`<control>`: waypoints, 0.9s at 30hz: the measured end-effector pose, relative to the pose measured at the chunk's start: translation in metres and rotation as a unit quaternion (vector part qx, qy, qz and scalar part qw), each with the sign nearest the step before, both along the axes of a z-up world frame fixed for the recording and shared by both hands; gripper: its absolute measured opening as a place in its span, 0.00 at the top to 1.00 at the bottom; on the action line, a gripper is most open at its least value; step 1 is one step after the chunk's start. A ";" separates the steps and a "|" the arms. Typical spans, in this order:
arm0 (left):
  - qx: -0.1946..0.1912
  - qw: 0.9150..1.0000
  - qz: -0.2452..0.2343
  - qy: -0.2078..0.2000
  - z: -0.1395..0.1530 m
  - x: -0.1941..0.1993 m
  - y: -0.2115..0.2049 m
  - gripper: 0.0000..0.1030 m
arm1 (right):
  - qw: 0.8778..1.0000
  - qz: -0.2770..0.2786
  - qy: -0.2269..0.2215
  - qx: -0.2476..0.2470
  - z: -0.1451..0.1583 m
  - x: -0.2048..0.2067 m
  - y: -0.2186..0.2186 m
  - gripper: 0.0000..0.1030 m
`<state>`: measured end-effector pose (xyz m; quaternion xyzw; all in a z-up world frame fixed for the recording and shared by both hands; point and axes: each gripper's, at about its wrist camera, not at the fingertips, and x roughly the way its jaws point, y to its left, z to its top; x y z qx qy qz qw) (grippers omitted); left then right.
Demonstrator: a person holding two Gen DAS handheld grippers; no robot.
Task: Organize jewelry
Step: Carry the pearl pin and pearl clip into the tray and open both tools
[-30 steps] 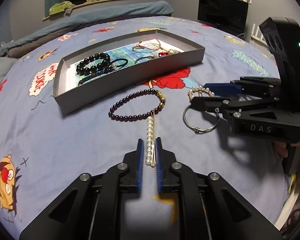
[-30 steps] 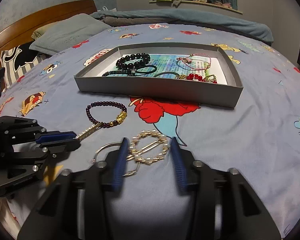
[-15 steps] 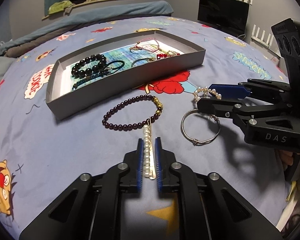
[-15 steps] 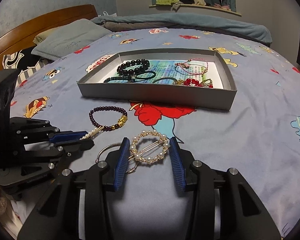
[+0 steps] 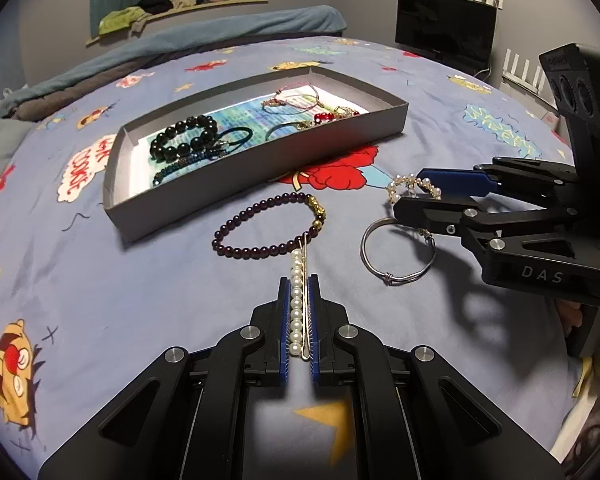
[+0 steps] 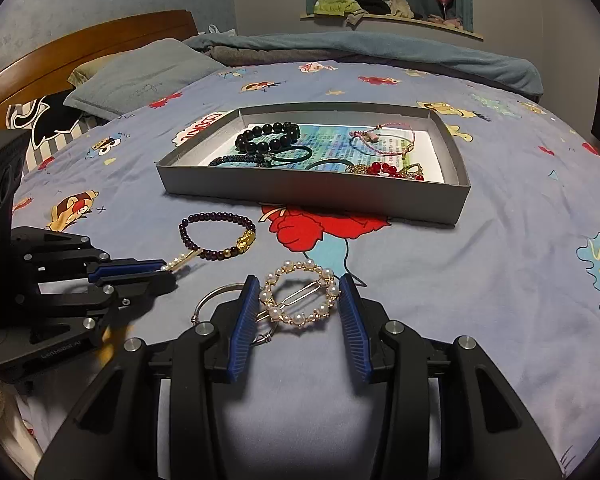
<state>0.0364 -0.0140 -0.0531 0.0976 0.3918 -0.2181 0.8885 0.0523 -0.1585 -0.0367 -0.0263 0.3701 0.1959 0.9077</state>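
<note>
My left gripper (image 5: 299, 280) is shut on a straight pearl hair clip (image 5: 297, 304), held just above the bed; it also shows in the right wrist view (image 6: 182, 259). My right gripper (image 6: 296, 284) is shut on a round pearl hair clip (image 6: 300, 298), seen from the side in the left wrist view (image 5: 412, 186). A dark purple bead bracelet (image 5: 268, 226) and a silver bangle (image 5: 396, 252) lie on the blue bedspread. The grey tray (image 5: 260, 160) ahead holds several bracelets and hair ties.
The tray (image 6: 312, 192) stands mid-bed on the cartoon-print bedspread. Pillows (image 6: 140, 76) and a wooden headboard (image 6: 80, 56) lie at the far left in the right wrist view. A dark monitor (image 5: 444, 28) stands beyond the bed.
Both grippers have lifted their clips off the bedspread. The right gripper closed onto the round pearl clip and raised it above the bangle. The left gripper drew back slightly with the straight clip.
</note>
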 end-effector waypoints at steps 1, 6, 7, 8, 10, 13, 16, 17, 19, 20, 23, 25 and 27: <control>0.001 1.000 0.001 -0.001 0.001 -0.001 0.001 0.92 | 1.000 0.000 0.000 -0.001 0.000 0.000 0.000 0.60; 0.000 1.000 0.004 -0.003 0.003 -0.003 0.005 0.92 | 1.000 0.000 -0.003 0.001 0.000 0.000 0.000 0.60; 0.000 1.000 0.005 -0.004 0.004 -0.003 0.006 0.92 | 1.000 0.000 -0.005 0.002 0.000 -0.001 0.000 0.60; 0.000 1.000 0.005 -0.005 0.005 -0.004 0.007 0.92 | 1.000 0.000 -0.006 0.002 0.000 -0.002 -0.001 0.60; 0.003 1.000 0.006 -0.007 0.006 -0.005 0.008 0.92 | 1.000 -0.001 -0.004 0.004 -0.001 -0.005 -0.003 0.60; 0.005 1.000 0.010 -0.006 0.006 -0.008 0.011 0.92 | 1.000 -0.002 0.003 0.004 -0.003 -0.012 -0.009 0.60; 0.002 1.000 0.011 -0.005 0.009 -0.011 0.016 0.92 | 1.000 0.000 -0.002 -0.001 -0.001 -0.017 -0.013 0.60; 0.000 1.000 0.011 -0.008 0.011 -0.013 0.017 0.92 | 1.000 -0.001 -0.003 -0.002 0.000 -0.018 -0.015 0.60; -0.005 1.000 0.011 -0.013 0.015 -0.015 0.020 0.92 | 1.000 -0.001 -0.006 0.002 0.002 -0.019 -0.017 0.60; -0.011 1.000 0.012 -0.015 0.018 -0.016 0.022 0.92 | 1.000 0.000 -0.008 0.003 0.004 -0.018 -0.017 0.60; -0.022 0.999 0.013 -0.022 0.024 -0.015 0.025 0.92 | 1.000 0.004 -0.012 0.001 0.006 -0.014 -0.015 0.60; -0.025 0.999 0.017 -0.025 0.027 -0.013 0.027 0.92 | 1.000 0.002 -0.012 0.005 0.006 -0.010 -0.015 0.60; -0.033 0.999 0.021 -0.024 0.031 -0.010 0.029 0.92 | 1.000 0.000 -0.011 0.013 0.009 -0.008 -0.017 0.60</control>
